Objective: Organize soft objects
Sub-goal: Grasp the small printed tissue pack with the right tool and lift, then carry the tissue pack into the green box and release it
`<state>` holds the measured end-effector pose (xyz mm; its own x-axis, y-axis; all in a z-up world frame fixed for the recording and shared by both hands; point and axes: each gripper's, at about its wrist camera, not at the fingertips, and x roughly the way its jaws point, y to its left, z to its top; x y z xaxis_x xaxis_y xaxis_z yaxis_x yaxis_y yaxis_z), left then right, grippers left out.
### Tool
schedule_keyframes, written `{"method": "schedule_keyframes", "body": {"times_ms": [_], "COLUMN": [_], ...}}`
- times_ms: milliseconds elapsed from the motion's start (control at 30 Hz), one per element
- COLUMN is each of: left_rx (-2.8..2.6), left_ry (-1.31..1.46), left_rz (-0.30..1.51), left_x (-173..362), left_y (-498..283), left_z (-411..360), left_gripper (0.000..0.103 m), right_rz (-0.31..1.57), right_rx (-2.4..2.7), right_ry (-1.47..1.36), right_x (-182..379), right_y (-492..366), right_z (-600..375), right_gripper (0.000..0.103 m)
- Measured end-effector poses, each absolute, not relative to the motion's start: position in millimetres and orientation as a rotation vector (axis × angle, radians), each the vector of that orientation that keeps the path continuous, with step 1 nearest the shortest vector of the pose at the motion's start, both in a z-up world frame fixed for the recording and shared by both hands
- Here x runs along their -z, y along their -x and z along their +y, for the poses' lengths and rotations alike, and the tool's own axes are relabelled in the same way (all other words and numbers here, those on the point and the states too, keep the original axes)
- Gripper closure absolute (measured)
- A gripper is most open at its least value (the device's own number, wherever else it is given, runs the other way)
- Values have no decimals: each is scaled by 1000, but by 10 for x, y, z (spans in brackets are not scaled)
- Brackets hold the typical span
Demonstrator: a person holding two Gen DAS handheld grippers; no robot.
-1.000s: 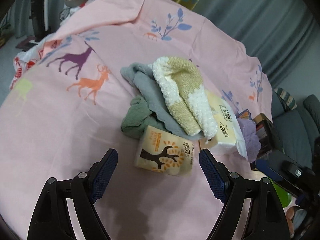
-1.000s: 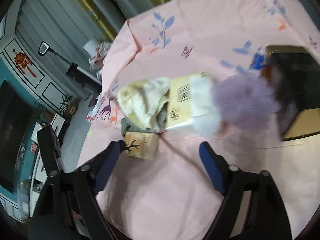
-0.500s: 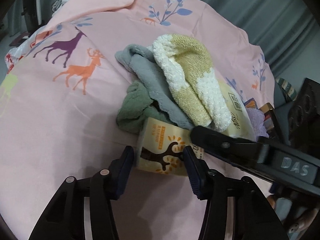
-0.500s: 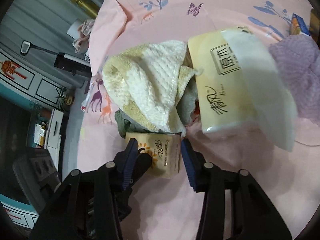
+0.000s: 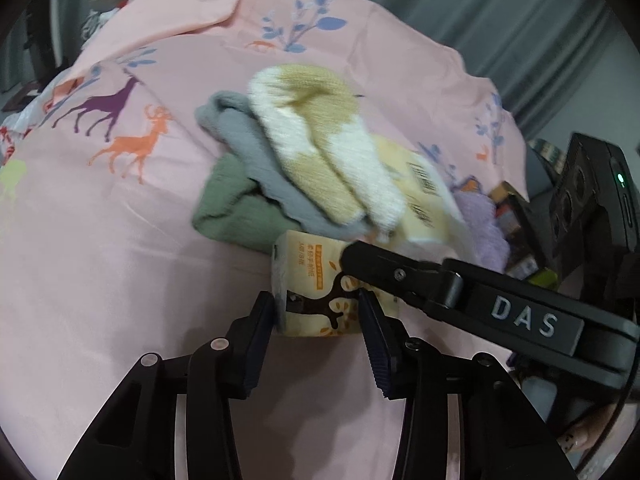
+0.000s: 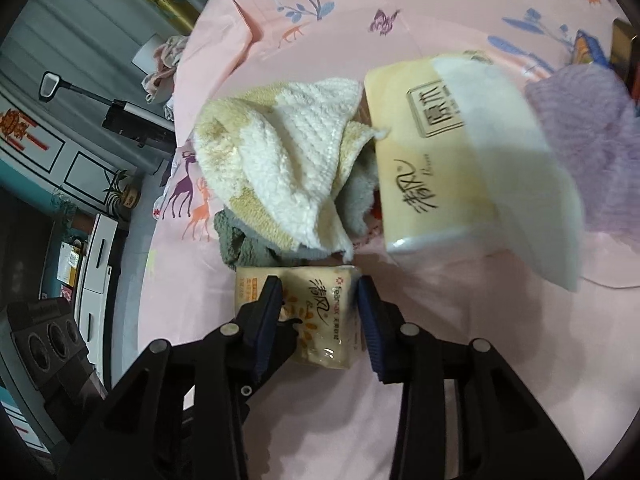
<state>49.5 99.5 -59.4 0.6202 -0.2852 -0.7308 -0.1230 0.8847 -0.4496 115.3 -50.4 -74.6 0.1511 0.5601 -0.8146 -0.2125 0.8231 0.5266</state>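
Note:
A small yellow tissue pack with a dark tree print [image 5: 316,280] [image 6: 320,308] lies on the pink deer-print cloth [image 5: 100,260]. My left gripper [image 5: 318,312] is shut on it from one side, my right gripper [image 6: 320,308] from another; the right gripper's finger crosses the left wrist view [image 5: 400,276]. Behind the pack sits a pile: a cream-and-tan towel [image 5: 320,140] [image 6: 288,160], a grey cloth [image 5: 248,148], a green cloth [image 5: 236,208] [image 6: 236,244], a big yellow tissue pack [image 6: 452,160] [image 5: 416,200] and a lilac cloth [image 6: 584,140] [image 5: 480,224].
Dark boxes stand at the cloth's right edge [image 5: 516,208] [image 6: 624,40]. Grey curtains hang behind the table [image 5: 500,8]. Beyond the table's left edge there are a cabinet [image 6: 96,264] and a heap of clothes [image 6: 164,64].
Both grippers moved in on the small tissue pack and narrowed from wide open until their pads press its sides. The right gripper now reaches across the left wrist view.

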Motion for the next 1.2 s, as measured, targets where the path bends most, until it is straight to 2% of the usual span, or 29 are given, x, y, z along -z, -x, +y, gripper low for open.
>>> {"method": "schedule_keyframes", "body": {"times_ms": [367,600,1200], "left_rx": [157,161,246], "left_ry": [425,386,282], "left_rz": [860,812,704], "left_x": [365,111,-530], "left_y": [-363,-351,-379], "left_z": [511,191,-648], "left_gripper": [59,59,59], "right_rz": [1249,1191,981], "right_rx": [-556,-556,-501], "right_ry": [-263,-337,-349], "right_x": [489,300,-306], "right_y": [-965,-957,-832], "right_z": [-922,-1287,-2176], "right_gripper": [63,63,61]}}
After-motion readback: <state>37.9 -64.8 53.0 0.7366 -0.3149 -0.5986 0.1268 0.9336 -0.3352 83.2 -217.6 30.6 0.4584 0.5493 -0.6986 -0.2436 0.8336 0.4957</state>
